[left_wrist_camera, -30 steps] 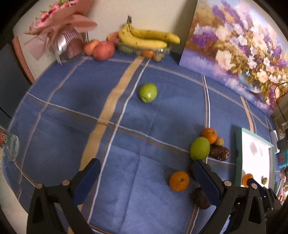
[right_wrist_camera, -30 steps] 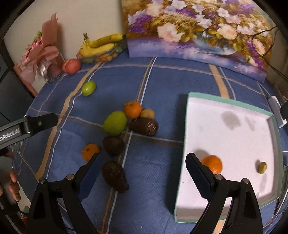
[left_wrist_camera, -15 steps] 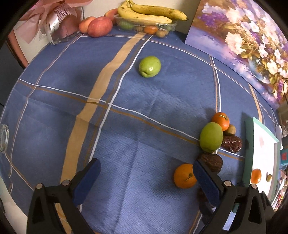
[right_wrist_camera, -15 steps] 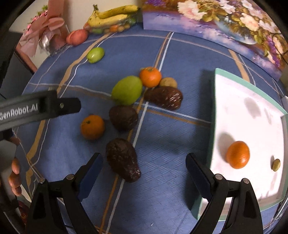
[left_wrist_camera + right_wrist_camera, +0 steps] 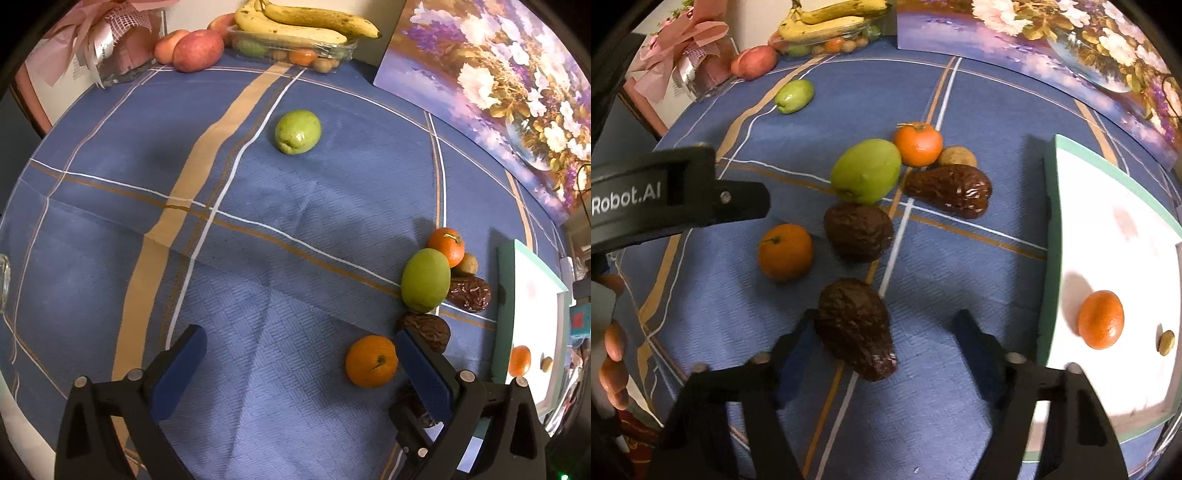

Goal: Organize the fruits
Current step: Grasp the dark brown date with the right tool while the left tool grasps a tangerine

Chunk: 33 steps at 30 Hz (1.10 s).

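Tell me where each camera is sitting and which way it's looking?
Left wrist view: rides on the left gripper, looking steeply down at the blue tablecloth; its two open fingers show, nothing between them.
Right wrist view: rides on the right gripper, looking steeply down at a dark wrinkled fruit between its closing fingers, which are not pressing it yet; the left gripper's side and a person's fingertips show at the left edge.
Both views share the large green fruit, the bananas and the white tray.

1. Left gripper (image 5: 295, 365): black angular frame, blue finger pads (image 5: 177, 373), silver screws.
2. Right gripper (image 5: 886, 332): black frame, dark fingers (blurred), silver screws.
3. White "Robot.AI" lettering at left of the right view.
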Available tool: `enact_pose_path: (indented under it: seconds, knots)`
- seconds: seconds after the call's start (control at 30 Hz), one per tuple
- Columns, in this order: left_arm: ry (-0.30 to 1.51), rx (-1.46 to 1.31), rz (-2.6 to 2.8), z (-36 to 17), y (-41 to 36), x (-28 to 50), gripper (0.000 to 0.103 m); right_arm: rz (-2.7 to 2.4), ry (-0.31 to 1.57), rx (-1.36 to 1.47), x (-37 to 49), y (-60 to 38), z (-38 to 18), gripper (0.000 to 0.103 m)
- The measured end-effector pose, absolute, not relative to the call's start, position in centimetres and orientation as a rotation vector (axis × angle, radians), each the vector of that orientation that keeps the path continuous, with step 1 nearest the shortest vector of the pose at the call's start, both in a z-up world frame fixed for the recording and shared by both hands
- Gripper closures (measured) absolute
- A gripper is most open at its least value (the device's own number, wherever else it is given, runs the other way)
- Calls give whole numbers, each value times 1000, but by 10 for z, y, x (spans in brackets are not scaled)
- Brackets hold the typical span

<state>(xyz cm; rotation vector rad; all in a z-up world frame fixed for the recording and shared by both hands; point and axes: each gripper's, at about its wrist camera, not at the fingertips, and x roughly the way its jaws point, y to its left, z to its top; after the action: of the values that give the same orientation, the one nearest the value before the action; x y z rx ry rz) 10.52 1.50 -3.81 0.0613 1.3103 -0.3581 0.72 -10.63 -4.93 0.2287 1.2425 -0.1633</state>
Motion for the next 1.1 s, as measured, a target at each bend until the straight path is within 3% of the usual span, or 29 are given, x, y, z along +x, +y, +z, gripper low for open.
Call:
enact_pose_path:
  seconds: [0.03,0.23,0.5,0.7,0.87,1.1]
  knots:
    - [1310,61,-359,-38,14,105,0,-152,1243,228,7,-105,-49,32]
    - [1315,52,-376,-39,11,105,0,-99,1228,228,15,-94,-48,63]
    - [1332,58,-421,-42,1,101,4,-130,1199,235,5,-101,-40,63]
    - [1335,68,-483,-40,-11,94,24,-151,1172,284,-7,-117,-32,63]
    - [1347,90,-515,-41,-20,89,55,-178,1159,301,-13,-131,-24,63]
    - [1357,111,-526,-46,-27,87,62,-190,1141,315,-14,-148,-17,63]
